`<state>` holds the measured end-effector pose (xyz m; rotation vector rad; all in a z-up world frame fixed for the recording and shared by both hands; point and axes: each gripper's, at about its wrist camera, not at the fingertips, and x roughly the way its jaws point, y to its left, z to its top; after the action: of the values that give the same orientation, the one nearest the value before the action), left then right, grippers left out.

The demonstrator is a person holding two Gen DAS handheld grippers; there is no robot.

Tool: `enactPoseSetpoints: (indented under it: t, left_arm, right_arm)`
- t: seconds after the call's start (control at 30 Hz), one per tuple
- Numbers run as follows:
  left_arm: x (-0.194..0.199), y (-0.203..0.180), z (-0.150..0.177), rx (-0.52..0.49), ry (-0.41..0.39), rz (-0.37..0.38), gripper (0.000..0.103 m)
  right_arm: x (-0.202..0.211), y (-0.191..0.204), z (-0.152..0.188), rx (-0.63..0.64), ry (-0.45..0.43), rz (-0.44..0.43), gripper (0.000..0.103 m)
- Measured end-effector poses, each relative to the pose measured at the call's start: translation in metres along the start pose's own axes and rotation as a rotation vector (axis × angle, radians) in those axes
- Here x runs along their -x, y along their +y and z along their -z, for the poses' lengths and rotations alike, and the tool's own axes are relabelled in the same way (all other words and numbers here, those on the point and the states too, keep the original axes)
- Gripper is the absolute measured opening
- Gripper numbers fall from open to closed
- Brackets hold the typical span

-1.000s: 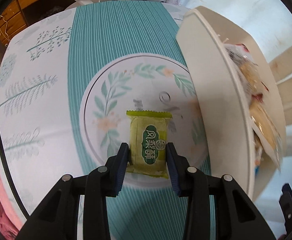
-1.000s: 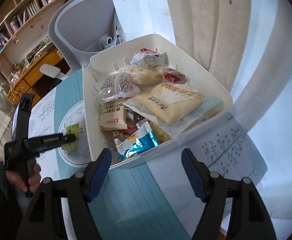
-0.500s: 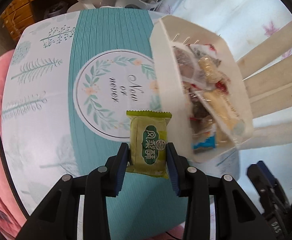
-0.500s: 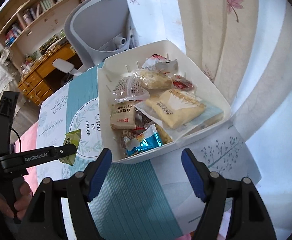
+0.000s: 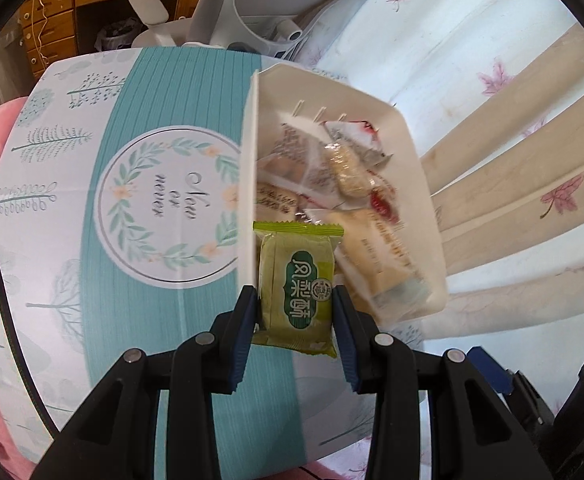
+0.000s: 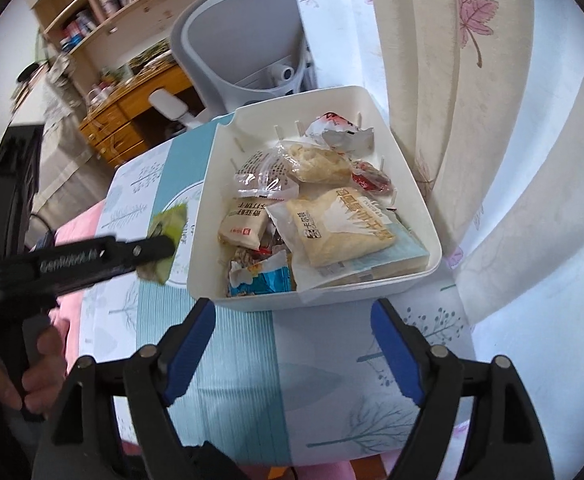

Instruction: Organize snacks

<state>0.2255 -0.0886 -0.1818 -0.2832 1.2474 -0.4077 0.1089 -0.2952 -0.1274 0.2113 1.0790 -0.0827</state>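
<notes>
My left gripper (image 5: 296, 304) is shut on a green snack packet (image 5: 297, 286) and holds it in the air over the near left corner of the white bin (image 5: 249, 160). In the right wrist view the left gripper (image 6: 164, 246) and the green packet (image 6: 168, 224) hang just left of the bin (image 6: 412, 196). The bin holds several wrapped snacks, among them a large pastry pack (image 6: 340, 228) and a blue wrapper (image 6: 264, 280). My right gripper (image 6: 292, 344) is open and empty above the table in front of the bin.
The table has a teal and white tablecloth (image 5: 152, 200) with a round wreath print. A grey office chair (image 6: 248, 52) stands behind the table. A curtain (image 6: 452, 80) hangs to the right of the bin. A wooden desk (image 6: 132, 116) is at the back left.
My left gripper has lifted the green packet off the tablecloth and carried it right, to above the bin's near left corner. The right gripper has drawn back a little, still open.
</notes>
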Motion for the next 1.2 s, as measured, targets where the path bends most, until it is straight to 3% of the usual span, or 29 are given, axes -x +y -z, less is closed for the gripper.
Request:
enactPoseSetpoints:
  t: [0.33, 0.47, 0.57, 0.7, 0.8, 0.87, 1.2]
  left_arm:
    - [0.005, -0.026, 0.004, 0.022, -0.077, 0.004, 0.039]
    - [0.013, -0.025, 0.011, 0.028, -0.09, -0.029, 0.05]
    - [0.021, -0.018, 0.02, 0.032, -0.091, -0.049, 0.052]
    - [0.036, -0.003, 0.035, 0.057, -0.061, -0.103, 0.063]
    - [0.054, 0.008, 0.047, 0.065, -0.056, -0.141, 0.067]
    - [0.071, 0.015, 0.057, 0.064, -0.061, -0.175, 0.079]
    - [0.16, 0.02, 0.08, 0.03, -0.162, -0.271, 0.089]
  right_arm:
    - [0.01, -0.012, -0.001, 0.085, -0.012, -0.062, 0.086]
    - [0.011, -0.012, 0.003, 0.088, -0.003, -0.097, 0.091]
    - [0.011, -0.01, 0.009, 0.081, 0.008, -0.118, 0.093]
    - [0.008, -0.003, 0.017, 0.068, 0.037, -0.138, 0.094]
    - [0.01, 0.005, 0.022, 0.066, 0.052, -0.146, 0.095]
    - [0.014, 0.011, 0.024, 0.065, 0.054, -0.149, 0.095]
    - [0.048, 0.049, 0.018, 0.058, 0.136, -0.125, 0.095]
